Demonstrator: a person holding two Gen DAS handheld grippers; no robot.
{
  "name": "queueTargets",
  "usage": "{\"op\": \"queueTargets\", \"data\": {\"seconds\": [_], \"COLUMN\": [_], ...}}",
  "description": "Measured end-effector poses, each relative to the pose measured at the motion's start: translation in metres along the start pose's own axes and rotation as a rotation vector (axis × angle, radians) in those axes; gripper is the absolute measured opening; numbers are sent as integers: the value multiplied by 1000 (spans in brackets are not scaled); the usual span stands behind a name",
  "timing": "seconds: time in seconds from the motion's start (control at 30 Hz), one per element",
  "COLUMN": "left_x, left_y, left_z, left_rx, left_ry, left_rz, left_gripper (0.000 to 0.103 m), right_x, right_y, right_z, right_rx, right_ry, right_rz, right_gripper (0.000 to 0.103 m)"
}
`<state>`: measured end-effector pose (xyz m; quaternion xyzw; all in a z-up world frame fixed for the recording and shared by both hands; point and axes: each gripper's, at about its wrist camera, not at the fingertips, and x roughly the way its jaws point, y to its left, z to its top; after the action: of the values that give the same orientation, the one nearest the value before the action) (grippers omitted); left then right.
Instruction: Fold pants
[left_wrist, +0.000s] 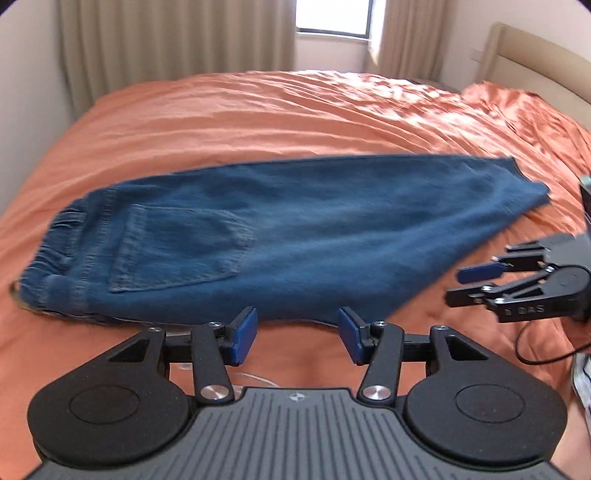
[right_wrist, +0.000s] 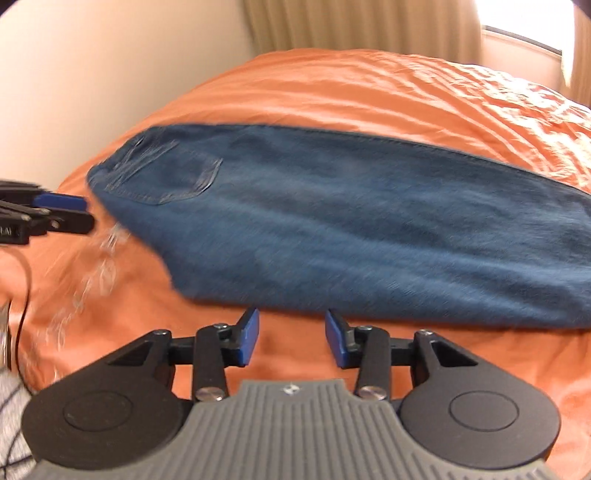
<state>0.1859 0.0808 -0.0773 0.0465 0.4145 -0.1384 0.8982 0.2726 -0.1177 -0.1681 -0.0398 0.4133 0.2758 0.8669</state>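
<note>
left wrist view: pants (left_wrist: 280, 236) lie lengthwise left-right just beyond us, waistband left; left gripper (left_wrist: 297, 336) w/ jaws wide, empty; right gripper (right_wrist: 291, 338) too.

This is a bedroom in a home. A bed (left_wrist: 258, 122) under a rumpled orange cover fills the space ahead of the tongs, its pale headboard (left_wrist: 535, 55) off to the right. Beyond the bed, beige curtains (left_wrist: 177, 37) flank a bright window (left_wrist: 332, 16).
</note>
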Motion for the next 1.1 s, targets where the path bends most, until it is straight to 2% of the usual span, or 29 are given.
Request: {"op": "queueTargets", "data": {"seconds": [0.07, 0.17, 0.23, 0.37, 0.47, 0.53, 0.67, 0.8, 0.9, 1.03, 1.07, 1.1], "left_x": [20, 50, 60, 67, 67, 66, 61, 54, 43, 21, 18, 17], "left_y": [-26, -46, -51, -54, -53, -46, -31, -25, -19, -7, -2, 2], "left_z": [-9, -16, -19, -19, -17, -13, -5, -3, -6, -14, -15, -15], "left_rx": [69, 93, 104, 108, 86, 30, -64, -103, -147, -226, -254, -279], "left_ry": [42, 74, 64, 30, -17, -47, -91, -109, -127, -193, -205, -213], "left_rz": [3, 30, 52, 81, 80, 62, 34, -4, -29, 10, 25, 37], "left_gripper": [60, 60, 60, 65, 65, 60, 36, 24, 24, 24, 24, 24], "right_x": [7, 16, 19, 15, 17, 19, 26, 34, 44, 66, 70, 73], "right_y": [8, 14, 13, 6, 3, 1, 12, 41, 58, 72, 75, 77], "right_z": [-7, -10, -8, 9, 19, 19, 12, 11, 19, 28, 27, 26], "right_rx": [-59, -137, -180, -196, -210, -226, -304, -442, -511, -497, -502, -502], "right_ry": [9, 2, -20, -121, -134, -121, -93, -104, -116, -76, -73, -70], "right_rz": [1, -15, -28, -34, -34, -21, 7, 9, 12, 85, 85, 74], "right_gripper": [38, 37, 38, 39, 42, 43, 43, 43, 43, 42, 32, 12]}}
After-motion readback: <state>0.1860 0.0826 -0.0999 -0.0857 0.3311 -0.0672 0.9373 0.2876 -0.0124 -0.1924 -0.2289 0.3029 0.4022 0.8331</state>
